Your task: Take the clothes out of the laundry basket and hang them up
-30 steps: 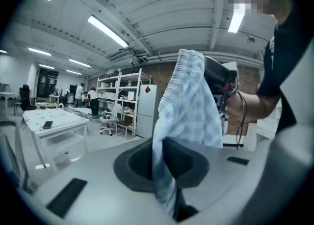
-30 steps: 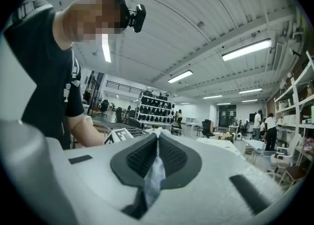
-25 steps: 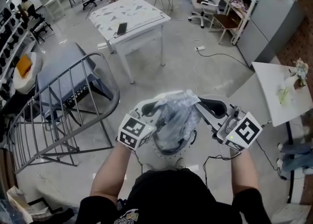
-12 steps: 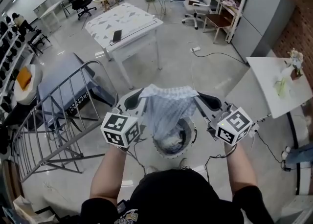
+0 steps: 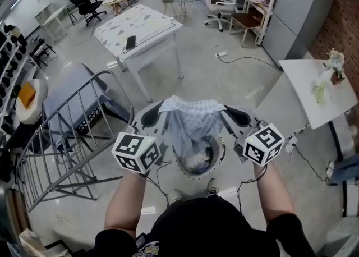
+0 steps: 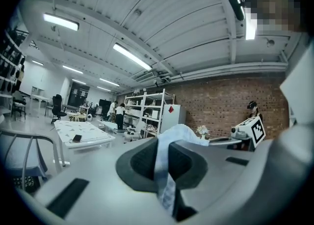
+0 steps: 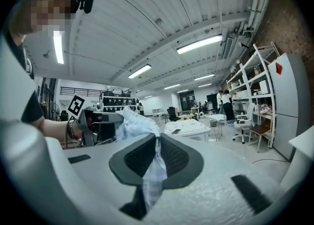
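Observation:
A light blue checked garment [image 5: 190, 125] hangs stretched between my two grippers, above the round laundry basket [image 5: 222, 155], which holds more cloth. My left gripper [image 5: 161, 111] is shut on the garment's left top corner; in the left gripper view the cloth [image 6: 166, 170] runs pinched between the dark pads [image 6: 142, 162]. My right gripper [image 5: 225, 112] pinches the right top corner. Its jaws have just been opening a little, but the cloth [image 7: 156, 170] still sits between its pads [image 7: 174, 157]. Both grippers point about level.
A grey metal drying rack [image 5: 73, 132] stands to the left of the basket. Farther off is a white patterned table [image 5: 140, 26], and another white table [image 5: 314, 90] is at the right. Cables [image 5: 247, 62] trail across the floor. Shelving and chairs line the back.
The garment was bunched between the grippers; now it hangs spread out with its top edge stretched. Both grippers have moved apart and the left one has risen.

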### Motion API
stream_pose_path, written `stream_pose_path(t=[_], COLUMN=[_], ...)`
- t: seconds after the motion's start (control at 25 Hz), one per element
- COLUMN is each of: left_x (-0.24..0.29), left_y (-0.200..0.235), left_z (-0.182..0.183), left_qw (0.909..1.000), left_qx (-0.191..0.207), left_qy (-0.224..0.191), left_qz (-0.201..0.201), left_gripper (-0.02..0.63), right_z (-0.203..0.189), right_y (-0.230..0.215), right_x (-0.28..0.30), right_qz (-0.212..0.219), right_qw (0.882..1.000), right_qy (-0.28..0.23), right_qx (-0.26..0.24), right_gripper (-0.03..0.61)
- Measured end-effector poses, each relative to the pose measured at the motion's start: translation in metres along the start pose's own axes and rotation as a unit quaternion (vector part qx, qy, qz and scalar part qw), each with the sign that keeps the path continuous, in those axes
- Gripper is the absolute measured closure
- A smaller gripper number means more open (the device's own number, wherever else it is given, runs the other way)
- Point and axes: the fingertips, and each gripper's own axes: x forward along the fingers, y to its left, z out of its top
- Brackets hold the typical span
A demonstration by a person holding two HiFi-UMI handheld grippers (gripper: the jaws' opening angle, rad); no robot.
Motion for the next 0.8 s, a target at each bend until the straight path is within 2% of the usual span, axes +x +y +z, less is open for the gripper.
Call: stream_pose_path(t=[0.2,0.28,0.36,0.48,0.64,0.8], left_x=[0.003,0.003,0.003,0.003,0.002,0.002], left_y=[-0.001,-0.002,-0.003,-0.001,0.006,0.011], left_z=[-0.003,-0.005,-0.006,-0.005,-0.005,-0.005], left_qw=[0.9990,0.9986,0.9985,0.9981,0.9973,0.9970], left_qx=[-0.045,-0.051,-0.052,-0.053,-0.053,-0.055], left_qy=[-0.005,-0.006,-0.006,-0.008,-0.010,-0.016], left_qz=[0.007,0.012,0.019,0.032,0.051,0.052], left_gripper=[0.598,0.598,0.598,0.598,0.598,0.598], right_z=[-0.023,-0.035,-0.044,-0.053,-0.059,-0.069], right_y=[0.002,0.008,0.017,0.029,0.044,0.054], right_x=[-0.001,0.000,0.002,0.007,0.012,0.015], right_qz=[0.001,0.010,0.020,0.028,0.029,0.063], right_qw=[0.999,0.998,0.997,0.996,0.998,0.995], right_qy=[0.013,0.019,0.024,0.030,0.033,0.040], right_qx=[0.039,0.060,0.074,0.079,0.054,0.064], right_gripper=[0.462,0.424,0.415,0.383,0.376,0.372])
